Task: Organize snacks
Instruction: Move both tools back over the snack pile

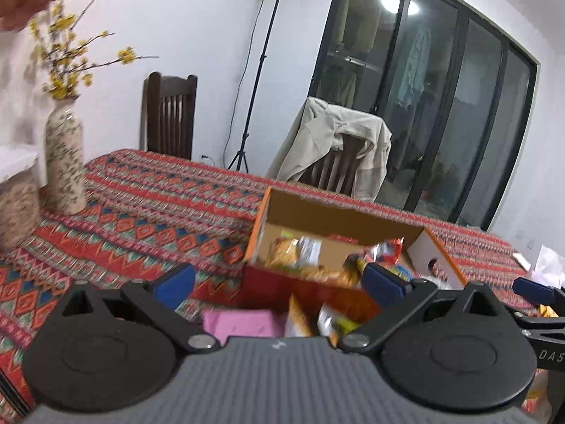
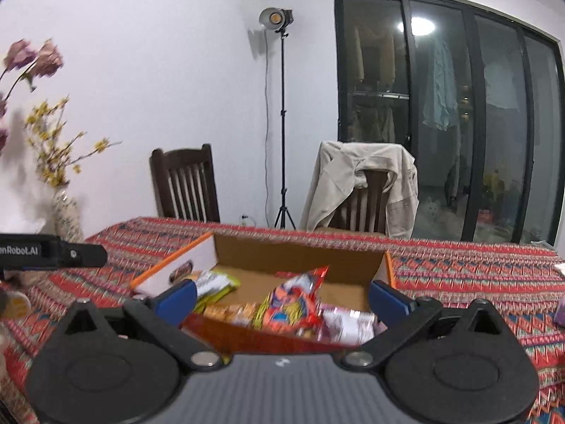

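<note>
While jaws gape, snacks (image 2: 296,304) in box (image 2: 300,254)

Left tool (image 1: 280,284) and right tool (image 2: 282,298) both gape wide, gripping nothing.

Both wrist views look forward and slightly down from close above the snack box (image 1: 339,222) (image 2: 300,258), the left tilted and nearer, sharing the patterned table (image 1: 159,198) (image 2: 476,268), chairs and dark window at upper right.
</note>
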The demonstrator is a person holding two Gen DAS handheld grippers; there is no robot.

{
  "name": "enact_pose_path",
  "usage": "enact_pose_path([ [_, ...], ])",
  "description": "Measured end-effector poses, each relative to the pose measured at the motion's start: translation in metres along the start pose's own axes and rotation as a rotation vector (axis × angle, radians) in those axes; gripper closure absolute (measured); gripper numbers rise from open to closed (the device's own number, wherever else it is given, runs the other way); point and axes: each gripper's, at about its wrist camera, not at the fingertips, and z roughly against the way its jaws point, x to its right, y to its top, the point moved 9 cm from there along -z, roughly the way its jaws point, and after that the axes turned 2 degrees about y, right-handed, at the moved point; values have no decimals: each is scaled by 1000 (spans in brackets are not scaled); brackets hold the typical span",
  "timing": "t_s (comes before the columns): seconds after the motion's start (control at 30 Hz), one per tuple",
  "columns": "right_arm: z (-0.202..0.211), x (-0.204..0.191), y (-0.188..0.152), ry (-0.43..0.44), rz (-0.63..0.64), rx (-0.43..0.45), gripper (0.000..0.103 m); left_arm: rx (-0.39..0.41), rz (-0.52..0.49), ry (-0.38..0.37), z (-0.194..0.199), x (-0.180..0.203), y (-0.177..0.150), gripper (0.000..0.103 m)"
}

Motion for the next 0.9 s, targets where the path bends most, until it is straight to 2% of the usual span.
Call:
enact_pose_path([
  [0.47,25,-54,-85,76,35,-155,0,-72,-24,55,41,-37,-64,0],
  [0.9,43,-82,-130,109,31,-250,0,-122,-30,35,60,-40,-109,0],
])
